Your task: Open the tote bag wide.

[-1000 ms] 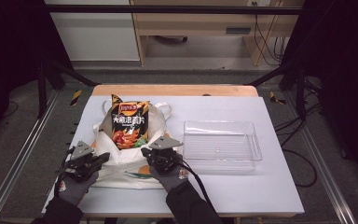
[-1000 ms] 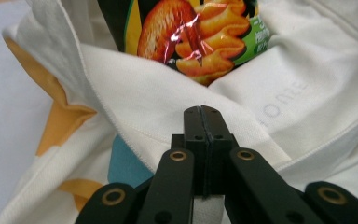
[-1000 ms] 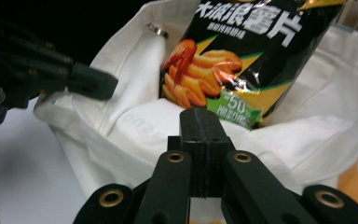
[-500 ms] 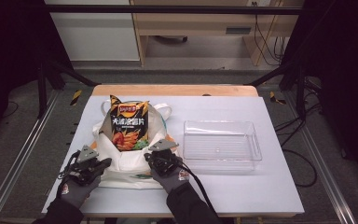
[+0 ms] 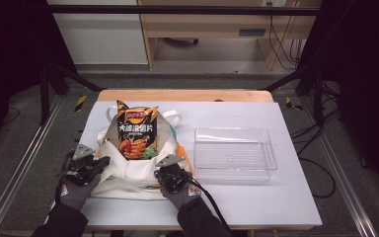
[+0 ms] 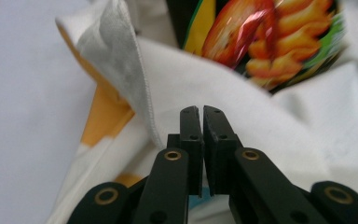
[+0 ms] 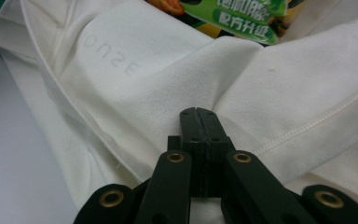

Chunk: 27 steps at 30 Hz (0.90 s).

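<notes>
1. A white cloth bag [image 5: 133, 170] lies flat on the white table [image 5: 276, 197], at about 9 o'clock from the table's middle, and a bag of chips [image 5: 137, 131] sticks out of its mouth toward 12 o'clock
2. The left gripper [image 5: 97, 164] sits at the bag's 9 o'clock edge; in the left gripper view its jaws [image 6: 202, 122] stand almost pressed together with a thin slit between them, and whether any cloth is caught in that slit cannot be told
3. The right gripper [image 5: 167, 174] sits at the bag's 4 o'clock side; in the right gripper view its jaws [image 7: 199, 122] are pressed fully together, tips against a fold of the cloth, and it cannot be told whether they pinch it
4. The step in hand looks like working the cloth down and away from the chips so the packet comes free of the bag
5. The next move likely calls for a firm hold on the bag's hem on both sides, then a pull toward 6 o'clock, or one gripper going up to take the packet itself
6. A clear plastic tray [image 5: 234, 153] stands empty at 3 o'clock of the bag, well apart from the grippers; it seems the likely place for the chips
7. The bag is soft woven cotton, with stitched hems, orange patches and looped handles [image 5: 175, 118]; the chip packet is glossy, crinkly foil, puffed and dark; the tray is stiff, see-through and rectangular with ribbed floor
</notes>
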{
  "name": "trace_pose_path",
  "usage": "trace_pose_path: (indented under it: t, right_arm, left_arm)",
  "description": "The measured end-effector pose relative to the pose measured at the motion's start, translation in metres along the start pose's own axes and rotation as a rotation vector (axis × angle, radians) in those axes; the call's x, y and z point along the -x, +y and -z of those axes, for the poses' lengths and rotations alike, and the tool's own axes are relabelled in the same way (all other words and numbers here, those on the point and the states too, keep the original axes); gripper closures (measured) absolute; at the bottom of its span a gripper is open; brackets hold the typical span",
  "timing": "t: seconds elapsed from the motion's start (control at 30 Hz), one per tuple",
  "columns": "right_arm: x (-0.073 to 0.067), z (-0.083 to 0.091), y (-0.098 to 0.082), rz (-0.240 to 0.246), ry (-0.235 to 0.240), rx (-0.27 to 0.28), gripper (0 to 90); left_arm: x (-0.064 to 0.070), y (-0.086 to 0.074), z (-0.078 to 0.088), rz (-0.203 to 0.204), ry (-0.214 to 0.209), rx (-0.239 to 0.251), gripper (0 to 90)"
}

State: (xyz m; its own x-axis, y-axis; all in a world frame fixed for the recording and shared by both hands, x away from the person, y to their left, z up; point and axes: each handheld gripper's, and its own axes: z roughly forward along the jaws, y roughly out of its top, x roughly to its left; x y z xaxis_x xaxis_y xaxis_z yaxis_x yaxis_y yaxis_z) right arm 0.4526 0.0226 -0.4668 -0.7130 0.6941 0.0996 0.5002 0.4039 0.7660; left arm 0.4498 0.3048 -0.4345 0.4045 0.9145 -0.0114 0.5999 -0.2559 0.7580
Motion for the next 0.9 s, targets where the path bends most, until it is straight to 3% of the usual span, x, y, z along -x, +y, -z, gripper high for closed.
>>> trace_pose_path:
  t: [0.23,0.37,0.63,0.77,0.83,0.9]
  right_arm:
    - [0.012,0.007,0.004,-0.043,-0.059,0.059,90.0]
    - [0.018,0.008,0.004,-0.045,-0.107,0.052,90.0]
    - [0.021,0.006,-0.005,-0.055,-0.105,0.033,90.0]
    - [0.021,0.004,-0.008,-0.047,-0.108,0.023,90.0]
    - [0.020,0.003,-0.008,-0.045,-0.109,0.025,90.0]
    - [0.019,0.002,-0.009,-0.036,-0.114,0.025,90.0]
  left_arm:
    - [-0.006,-0.013,0.000,0.017,0.003,-0.056,87.1]
    - [-0.005,-0.016,-0.003,0.006,0.002,-0.080,87.1]
    - [-0.002,-0.018,-0.009,-0.020,0.010,-0.112,87.0]
    - [-0.005,-0.008,-0.003,-0.007,-0.008,-0.047,84.3]
    - [-0.009,0.004,0.003,-0.004,0.016,0.022,82.2]
    - [-0.014,0.011,0.004,-0.011,0.045,0.062,82.2]
